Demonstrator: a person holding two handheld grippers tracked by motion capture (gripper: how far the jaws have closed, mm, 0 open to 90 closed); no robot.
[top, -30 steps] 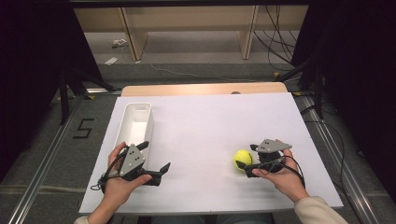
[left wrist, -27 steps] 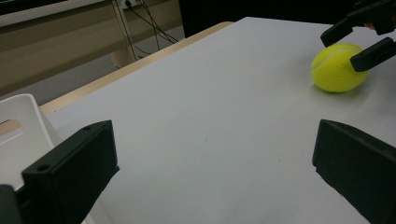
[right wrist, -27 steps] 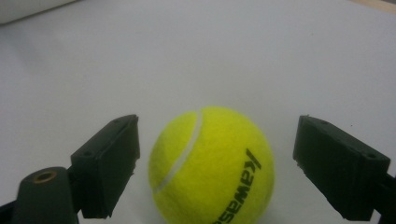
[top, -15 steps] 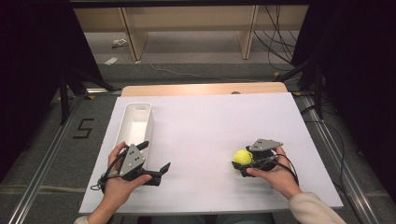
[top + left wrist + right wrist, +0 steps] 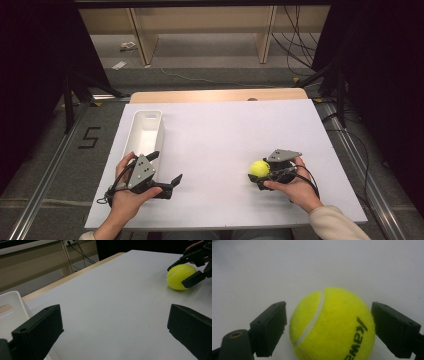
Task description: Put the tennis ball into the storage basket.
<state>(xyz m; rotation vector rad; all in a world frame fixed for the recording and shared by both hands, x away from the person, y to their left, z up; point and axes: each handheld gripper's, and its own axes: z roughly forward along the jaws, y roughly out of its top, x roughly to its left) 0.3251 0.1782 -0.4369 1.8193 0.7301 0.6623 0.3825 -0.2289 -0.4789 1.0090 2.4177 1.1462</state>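
A yellow tennis ball (image 5: 259,168) lies on the white table (image 5: 220,130) at the front right. My right gripper (image 5: 256,175) is open around it, one jaw on each side. In the right gripper view the ball (image 5: 332,325) sits between the jaws, with a thin gap at the left one and the right one at its edge. My left gripper (image 5: 166,166) is open and holds nothing at the front left, beside the near end of a long white bin (image 5: 136,131). The left gripper view looks across the table at the ball (image 5: 180,276), with the bin's rim (image 5: 10,302) at its left.
The bin looks empty. A wooden strip (image 5: 215,95) runs along the table's far edge, with pale wooden furniture legs (image 5: 142,40) and cables (image 5: 295,45) on the floor behind it. A "5" mark (image 5: 90,137) and a metal rail (image 5: 50,185) lie left of the table.
My right gripper has moved left toward the ball, so the ball now sits between its jaws instead of beyond their tips. The left gripper has stayed put.
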